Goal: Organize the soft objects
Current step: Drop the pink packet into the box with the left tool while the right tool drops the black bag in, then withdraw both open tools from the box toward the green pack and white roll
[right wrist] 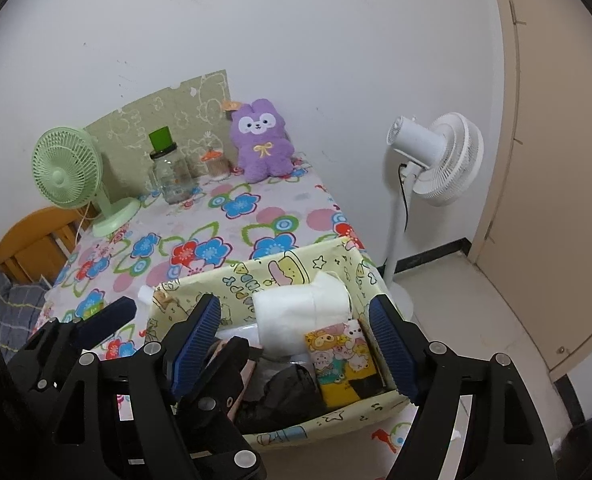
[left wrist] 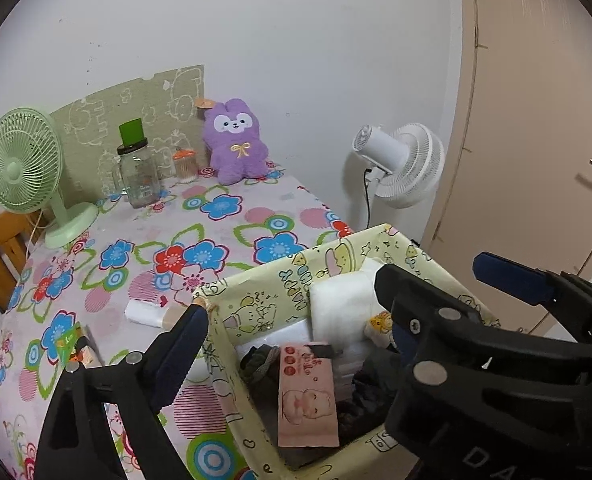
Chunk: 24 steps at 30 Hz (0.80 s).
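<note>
In the left wrist view, the left gripper (left wrist: 292,312) is seen with its fingers spread wide and nothing between the pads; one finger (left wrist: 184,344) stands outside the near-left wall of the yellow cartoon-print box (left wrist: 280,280), the other over its inside. The box sits at the near right corner of the table under a flowered tablecloth (left wrist: 216,208). Inside it are seen a white folded cloth (left wrist: 344,300), a pink pack with a baby's face (left wrist: 308,396) and dark items that cannot be made out. A purple plush toy (left wrist: 236,140) is propped against the wall at the far edge, with a glass jar (left wrist: 138,172) and a green desk fan (left wrist: 24,164) to its left. In the right wrist view, the right gripper (right wrist: 296,344) is held released above the box (right wrist: 256,276), empty, its pads apart over the white cloth (right wrist: 300,316) and a small cartoon-print packet (right wrist: 344,360). The left gripper (right wrist: 176,332) shows at the lower left. A white standing fan (right wrist: 440,156) is placed on the floor beside the table.
</note>
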Motion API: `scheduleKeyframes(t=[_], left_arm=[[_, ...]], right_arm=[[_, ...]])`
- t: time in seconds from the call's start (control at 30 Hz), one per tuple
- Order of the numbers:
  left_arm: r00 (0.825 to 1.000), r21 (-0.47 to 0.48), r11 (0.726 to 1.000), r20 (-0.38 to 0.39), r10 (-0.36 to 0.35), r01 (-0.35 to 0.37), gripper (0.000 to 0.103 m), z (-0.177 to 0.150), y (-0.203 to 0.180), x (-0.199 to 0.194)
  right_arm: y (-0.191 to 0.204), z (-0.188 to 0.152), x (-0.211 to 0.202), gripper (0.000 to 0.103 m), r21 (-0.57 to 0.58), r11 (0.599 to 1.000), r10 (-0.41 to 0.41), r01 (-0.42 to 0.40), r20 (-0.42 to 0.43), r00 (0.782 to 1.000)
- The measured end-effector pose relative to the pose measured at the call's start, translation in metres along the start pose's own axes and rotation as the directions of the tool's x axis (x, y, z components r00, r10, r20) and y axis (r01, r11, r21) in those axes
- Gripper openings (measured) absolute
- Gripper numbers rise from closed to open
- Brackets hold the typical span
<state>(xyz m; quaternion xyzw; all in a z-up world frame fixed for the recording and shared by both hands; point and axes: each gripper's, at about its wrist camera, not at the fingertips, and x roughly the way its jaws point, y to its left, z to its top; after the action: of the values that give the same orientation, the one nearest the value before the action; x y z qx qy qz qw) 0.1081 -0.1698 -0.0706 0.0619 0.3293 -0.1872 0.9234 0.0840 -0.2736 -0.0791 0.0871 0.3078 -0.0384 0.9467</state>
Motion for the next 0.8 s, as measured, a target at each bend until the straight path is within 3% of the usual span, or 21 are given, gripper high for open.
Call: scheduleKeyframes(t=[0.2, 0.8], left_arm=[[0.999, -0.018, 1.0, -0.02, 0.024, -0.025, 0.098, 0.002, 0.009, -0.004], [0.997, -0.061, 0.996, 0.04, 0.069, -0.066, 0.103, -0.004, 0.053, -0.049]], right_arm=[[0.008, 0.0, -0.003, 0.086, -0.021, 1.0, 0.006, -0.006, -0.003, 1.0], [0.062, 0.001, -0.032, 0.092, -0.085, 0.996, 0.037, -0.033, 0.046, 0.998]])
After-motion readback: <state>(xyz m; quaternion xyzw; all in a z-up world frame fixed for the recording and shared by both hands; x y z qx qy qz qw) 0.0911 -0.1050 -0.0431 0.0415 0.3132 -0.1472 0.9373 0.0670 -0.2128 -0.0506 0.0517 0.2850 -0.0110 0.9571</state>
